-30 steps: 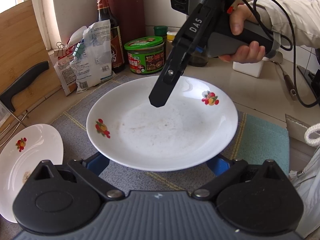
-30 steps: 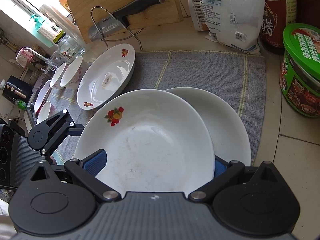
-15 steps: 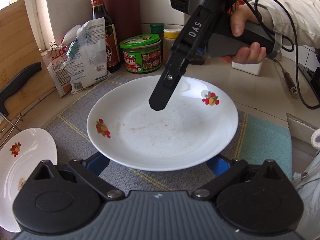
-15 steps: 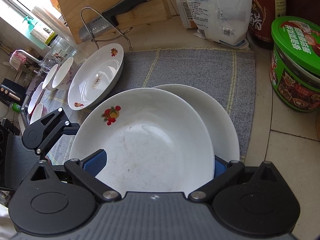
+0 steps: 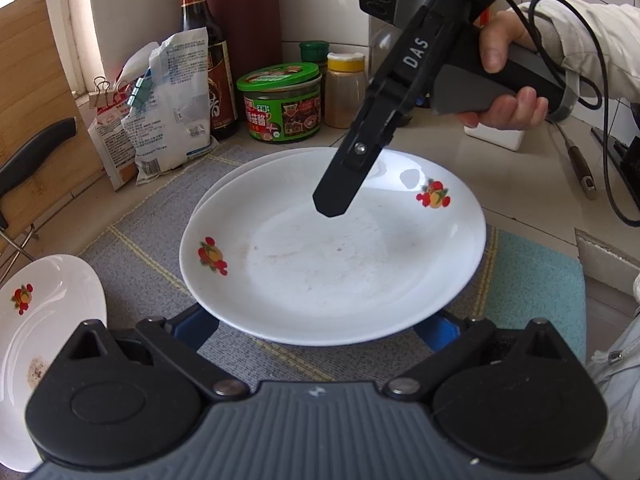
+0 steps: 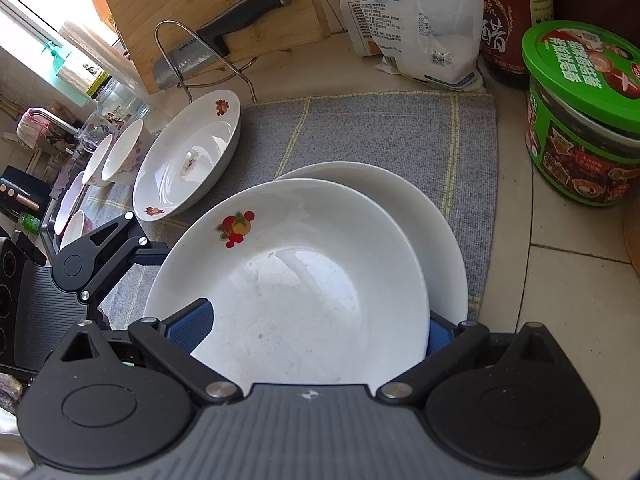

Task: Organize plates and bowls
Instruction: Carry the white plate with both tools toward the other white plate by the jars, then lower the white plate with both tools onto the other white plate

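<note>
A white plate with fruit decals hangs just above a plain white plate on the grey mat. My left gripper has its blue pads wide apart. The decal plate lies across its fingers and hides their tips. In the right wrist view one left finger runs under the plate's left rim. My right gripper also shows its pads wide apart at the plate's near rim, with the tips hidden. From the left wrist view one black finger of the right gripper slants down over the plate's inside.
A deeper decal dish with a food smear and small bowls sit left on the mat. A green-lidded jar, bags and a sauce bottle line the back. A cutting board with a knife leans at the left.
The decal plate and both grippers have drifted together further over the plain plate. The plain plate's rim now shows behind the decal plate in the left wrist view.
</note>
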{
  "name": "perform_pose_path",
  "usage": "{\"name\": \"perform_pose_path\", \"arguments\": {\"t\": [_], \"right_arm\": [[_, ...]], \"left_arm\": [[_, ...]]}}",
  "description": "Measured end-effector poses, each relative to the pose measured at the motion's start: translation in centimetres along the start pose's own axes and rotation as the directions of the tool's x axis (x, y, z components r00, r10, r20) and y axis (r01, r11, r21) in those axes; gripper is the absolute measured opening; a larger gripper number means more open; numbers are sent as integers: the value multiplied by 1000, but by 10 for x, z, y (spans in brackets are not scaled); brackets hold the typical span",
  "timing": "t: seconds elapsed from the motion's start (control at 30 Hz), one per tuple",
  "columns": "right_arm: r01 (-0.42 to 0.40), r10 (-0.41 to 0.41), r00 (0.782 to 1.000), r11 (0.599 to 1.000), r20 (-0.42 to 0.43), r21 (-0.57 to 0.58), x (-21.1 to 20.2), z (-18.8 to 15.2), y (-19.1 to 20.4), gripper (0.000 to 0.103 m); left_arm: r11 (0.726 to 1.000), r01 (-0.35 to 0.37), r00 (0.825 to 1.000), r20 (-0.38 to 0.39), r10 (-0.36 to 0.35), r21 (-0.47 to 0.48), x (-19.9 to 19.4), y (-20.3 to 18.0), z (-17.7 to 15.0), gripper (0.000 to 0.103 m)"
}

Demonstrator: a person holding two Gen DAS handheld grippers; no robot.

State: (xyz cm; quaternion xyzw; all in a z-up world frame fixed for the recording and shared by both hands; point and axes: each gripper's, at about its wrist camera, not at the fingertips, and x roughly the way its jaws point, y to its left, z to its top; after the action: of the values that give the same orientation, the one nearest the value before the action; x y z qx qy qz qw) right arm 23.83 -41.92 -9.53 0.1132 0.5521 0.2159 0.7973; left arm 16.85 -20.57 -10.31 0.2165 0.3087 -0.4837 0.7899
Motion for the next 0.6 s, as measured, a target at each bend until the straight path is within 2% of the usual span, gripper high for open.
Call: {"name": "perform_pose_path", "arguments": {"t": [0.6], "right_arm": [[12,-13,1000,999,24,33,-10,-11,-1,103]], "left_arm": [[1000,-2,1000,12,3,-12,-1,1,-2,102]]}}
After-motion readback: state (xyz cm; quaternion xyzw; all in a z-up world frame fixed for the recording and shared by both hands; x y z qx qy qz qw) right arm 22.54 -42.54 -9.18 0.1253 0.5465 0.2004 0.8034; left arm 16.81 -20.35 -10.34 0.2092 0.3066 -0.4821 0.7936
